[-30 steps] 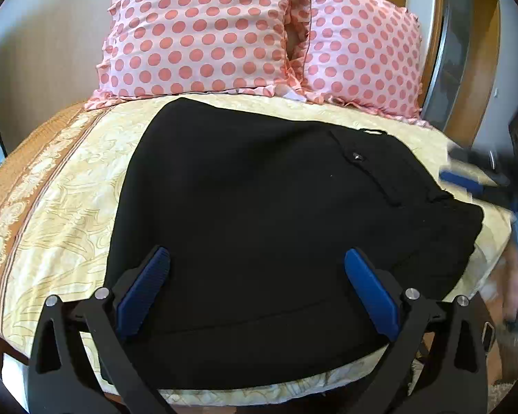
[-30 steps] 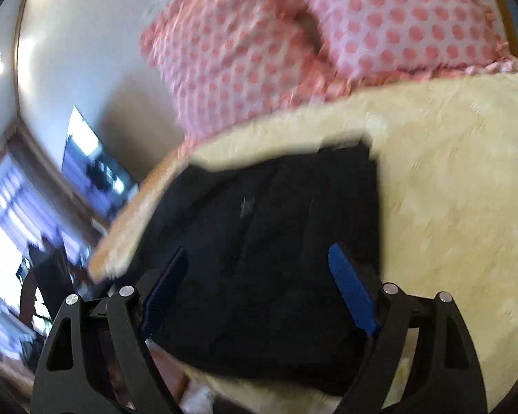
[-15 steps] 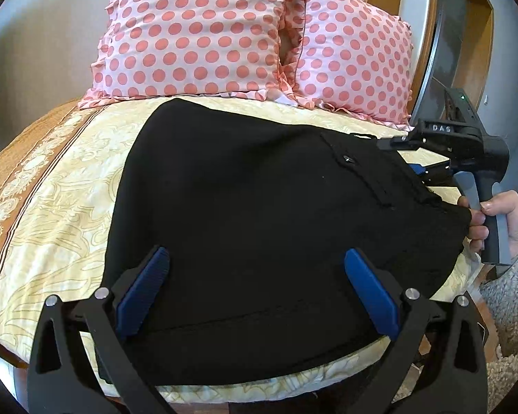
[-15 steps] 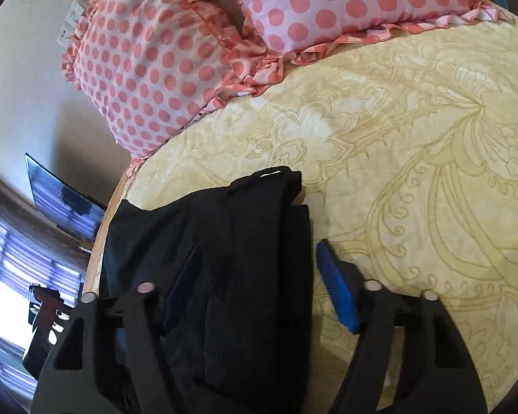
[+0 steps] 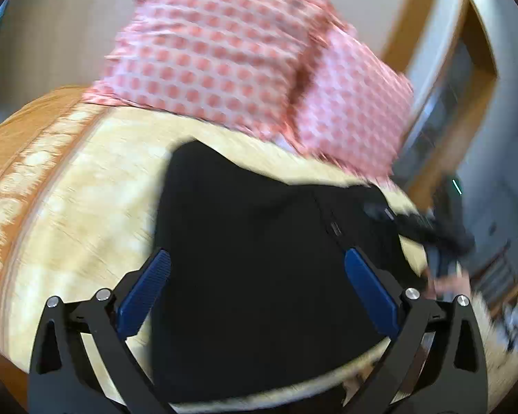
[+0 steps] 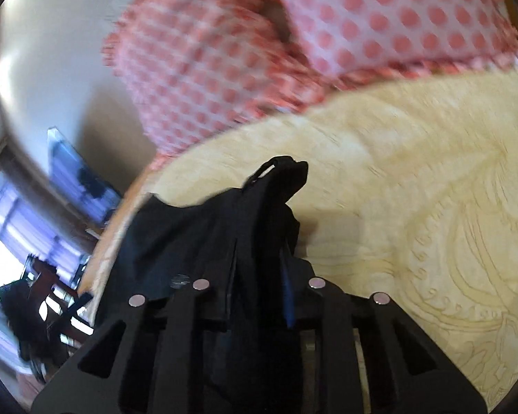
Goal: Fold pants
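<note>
Black pants [image 5: 252,258] lie folded on the yellow patterned bedspread [image 5: 86,207]. My left gripper [image 5: 257,276] hovers open over their near part, blue pads wide apart and nothing between them. In the right wrist view the pants [image 6: 197,234] bunch up at the waistband, a belt loop sticking up. My right gripper [image 6: 259,276] is closing on that bunched edge, with the fabric pinched between its narrow jaws. The right gripper [image 5: 428,231] also shows blurred at the pants' right edge in the left wrist view, with a hand [image 5: 449,281] below it.
Two pink polka-dot pillows [image 5: 224,51] lean at the head of the bed [image 6: 431,224]. A wooden door frame [image 5: 480,69] stands to the right. A window and dark furniture [image 6: 34,293] lie beyond the bed's left side. The bed's front edge runs just below the left gripper.
The right gripper's jaws have narrowed from wide open onto the pants' waistband edge, which now bunches up. The left gripper has lifted and rolled, so its view tilts and blurs.
</note>
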Demonstrator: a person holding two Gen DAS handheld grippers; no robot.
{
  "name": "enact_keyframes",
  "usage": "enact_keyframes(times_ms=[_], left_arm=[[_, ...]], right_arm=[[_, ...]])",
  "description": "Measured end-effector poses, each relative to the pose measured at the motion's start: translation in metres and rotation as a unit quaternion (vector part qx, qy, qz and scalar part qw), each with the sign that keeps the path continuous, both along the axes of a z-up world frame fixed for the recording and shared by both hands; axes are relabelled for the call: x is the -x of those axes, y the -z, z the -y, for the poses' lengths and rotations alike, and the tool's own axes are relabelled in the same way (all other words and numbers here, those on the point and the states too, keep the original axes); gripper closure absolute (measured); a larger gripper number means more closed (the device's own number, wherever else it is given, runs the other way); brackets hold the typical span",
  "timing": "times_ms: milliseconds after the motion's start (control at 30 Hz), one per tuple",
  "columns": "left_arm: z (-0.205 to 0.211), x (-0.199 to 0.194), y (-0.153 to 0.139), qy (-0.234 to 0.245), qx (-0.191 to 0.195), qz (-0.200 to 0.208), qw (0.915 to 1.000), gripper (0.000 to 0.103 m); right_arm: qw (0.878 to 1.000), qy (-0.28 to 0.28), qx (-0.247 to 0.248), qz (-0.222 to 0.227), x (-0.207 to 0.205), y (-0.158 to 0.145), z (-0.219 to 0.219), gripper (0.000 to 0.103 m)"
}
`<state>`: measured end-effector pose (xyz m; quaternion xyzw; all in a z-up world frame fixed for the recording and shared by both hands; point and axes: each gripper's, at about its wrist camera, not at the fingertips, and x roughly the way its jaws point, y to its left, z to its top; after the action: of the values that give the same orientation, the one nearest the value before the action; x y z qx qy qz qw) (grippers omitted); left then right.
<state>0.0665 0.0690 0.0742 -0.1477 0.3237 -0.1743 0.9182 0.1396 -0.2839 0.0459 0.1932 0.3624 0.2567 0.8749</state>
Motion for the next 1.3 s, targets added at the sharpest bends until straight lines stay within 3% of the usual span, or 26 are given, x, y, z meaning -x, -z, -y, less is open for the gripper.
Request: enact_keyframes(times_ms=[100,200,267,433,500,600,633,700,733,933,1133,1200,1300], left_arm=[[-0.023,-0.035,-0.003,-0.02,0.014,-0.048,0.9985,0.002],[-0.028,-0.073,0.008,-0.005,0.019,-0.109,0.9938,0.004],[-0.025,-0.092,0.018,0.003,0.017,-0.143,0.9896,0.013],[-0.011,-0.116,0.035,0.022,0.001,-0.189,0.9817,0.027],[-0.008,-0.12,0.036,0.019,-0.007,-0.189,0.9817,0.03],[-0.005,-0.126,0.036,0.021,-0.013,-0.196,0.9803,0.052],[-0.006,-0.127,0.037,0.017,-0.014,-0.195,0.9805,0.067],[-0.008,-0.127,0.034,0.016,-0.009,-0.189,0.9818,0.083],[-0.007,-0.126,0.03,0.019,-0.009,-0.183,0.9829,0.089],[0.016,-0.138,-0.003,0.022,-0.062,-0.14,0.9879,0.091],[0.039,-0.201,-0.028,-0.003,-0.084,-0.091,0.9923,0.089],[0.045,-0.225,-0.023,-0.013,-0.092,-0.093,0.9914,0.088],[0.053,-0.263,0.004,-0.021,-0.095,-0.141,0.9852,0.087]], right_arm=[[0.999,-0.003,0.042,0.016,0.004,-0.005,-0.01,0.081],[1.0,0.01,0.018,-0.015,-0.005,0.003,0.0,0.082],[0.999,0.016,0.015,-0.024,-0.008,0.008,0.004,0.082],[0.998,0.027,0.021,-0.053,-0.016,0.018,0.006,0.08],[0.997,0.034,0.025,-0.066,-0.02,0.02,0.008,0.071],[0.995,0.035,0.024,-0.092,-0.03,0.029,0.008,0.06],[0.995,0.032,0.018,-0.088,-0.031,0.029,0.008,0.06],[0.996,0.019,0.005,-0.083,-0.031,0.027,0.008,0.08],[0.997,0.015,0.001,-0.08,-0.031,0.023,0.008,0.08],[0.999,0.006,0.007,-0.046,-0.051,-0.015,0.004,0.084],[0.997,0.045,0.041,0.05,-0.09,-0.057,0.009,0.084],[0.996,0.065,0.044,0.045,-0.109,-0.052,0.018,0.084],[0.995,0.089,0.041,-0.022,-0.142,-0.02,0.029,0.084]])
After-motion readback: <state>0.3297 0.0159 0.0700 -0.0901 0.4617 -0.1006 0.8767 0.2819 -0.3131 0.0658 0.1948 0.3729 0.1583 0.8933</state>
